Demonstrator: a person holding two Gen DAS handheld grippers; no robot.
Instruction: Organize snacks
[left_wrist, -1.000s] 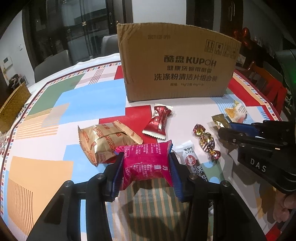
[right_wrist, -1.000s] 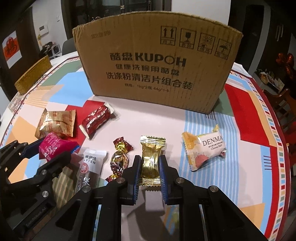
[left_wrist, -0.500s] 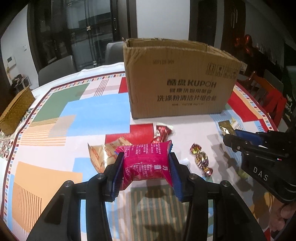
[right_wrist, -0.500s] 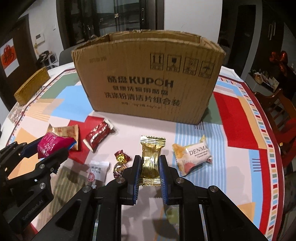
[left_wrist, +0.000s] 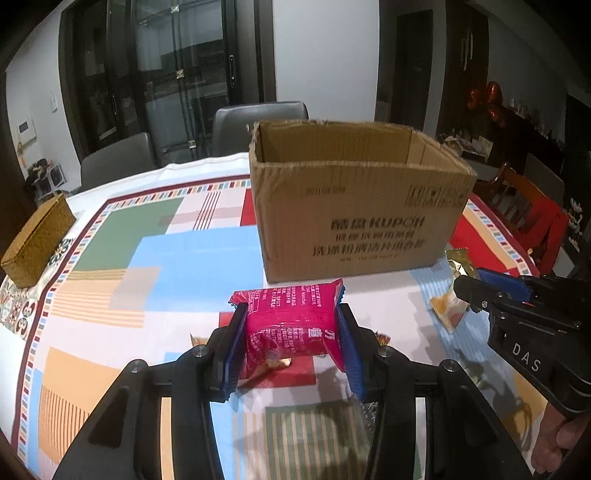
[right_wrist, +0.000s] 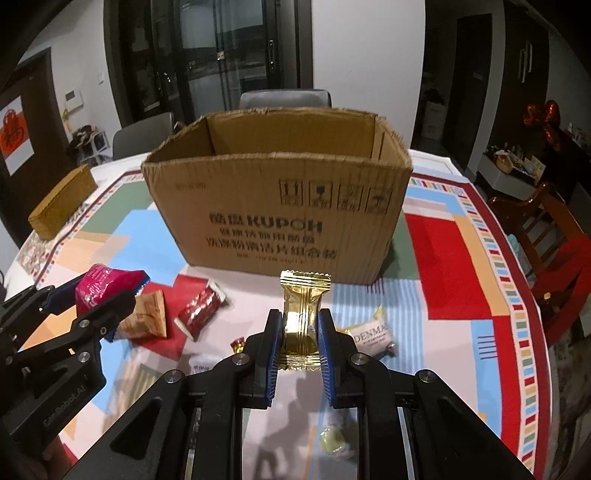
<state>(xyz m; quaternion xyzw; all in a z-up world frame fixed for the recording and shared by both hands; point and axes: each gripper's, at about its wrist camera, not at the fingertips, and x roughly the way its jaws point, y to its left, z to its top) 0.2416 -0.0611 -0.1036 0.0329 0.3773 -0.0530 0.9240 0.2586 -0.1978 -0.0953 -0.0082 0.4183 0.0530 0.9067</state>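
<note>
The left gripper (left_wrist: 291, 328) pinches a pink snack packet (left_wrist: 295, 325) crosswise between its blue pads, just as it did a second ago, but it now holds it clear above the tablecloth (left_wrist: 177, 266) rather than low beside the other snacks. The right gripper (right_wrist: 298, 332) is pressed tight on a gold-wrapped snack (right_wrist: 301, 314), the wrapper standing upright between the pads with its crimped top toward 12 o'clock; that grip is unchanged too.

Both grippers have risen. Earlier the cardboard box (right_wrist: 280, 206) showed only its printed front wall and filled the top of each view; now its open top and inner walls are visible at 12 o'clock from each gripper, and I cannot see anything lying inside it.

In the right wrist view the loose snacks sit lower and smaller than before. At 10 o'clock from the right gripper lie a dark red packet (right_wrist: 201, 308) and a tan triangular packet (right_wrist: 147, 317), side by side on a red patch of the cloth. A white packet marked DENMA (right_wrist: 371, 334) lies just at 3 o'clock. A small twisted candy (right_wrist: 238, 343) peeks out at 9 o'clock, partly hidden by the finger.

A woven box (left_wrist: 37, 240) rests near the table's edge, at 10 o'clock from the left gripper.
</note>
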